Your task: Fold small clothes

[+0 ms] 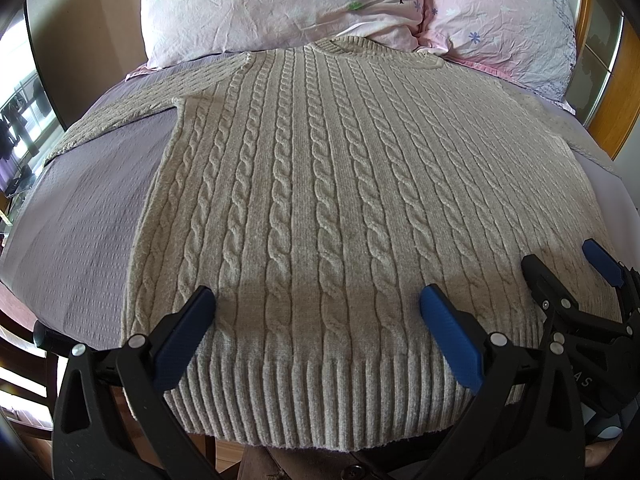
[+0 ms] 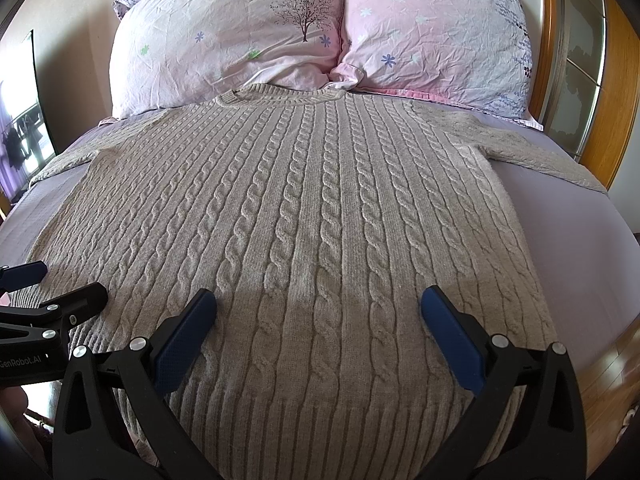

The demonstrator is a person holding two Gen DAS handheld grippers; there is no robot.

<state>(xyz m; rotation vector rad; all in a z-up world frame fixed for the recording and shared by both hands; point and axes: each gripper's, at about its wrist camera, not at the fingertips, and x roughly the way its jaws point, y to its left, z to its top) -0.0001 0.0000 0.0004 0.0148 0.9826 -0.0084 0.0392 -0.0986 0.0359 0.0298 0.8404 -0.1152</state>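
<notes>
A beige cable-knit sweater (image 1: 320, 184) lay flat and unfolded on a lilac bedsheet (image 1: 88, 216), front or back side up, its round neckline (image 2: 280, 94) toward 2 pink floral pillows (image 2: 248, 44) at the head of the bed and its ribbed hem (image 1: 312, 396) at the near edge. Both sleeves were spread outward: the left sleeve (image 1: 116, 116) ran toward the left edge of the bed, the right sleeve (image 2: 532, 152) toward the wooden frame (image 2: 624, 92).

The left gripper (image 1: 318, 304) was poised over the hem region on the sweater's left half, its blue-padded fingers (image 1: 188, 332) spread wide and holding nothing. The right gripper (image 2: 319, 304) was placed likewise over the right half, fingers (image 2: 448, 332) also spread apart and holding nothing. Whether either gripper touched the knit could not be determined. In each wrist view, the other gripper appeared at the frame margin, just beside the hem.
</notes>
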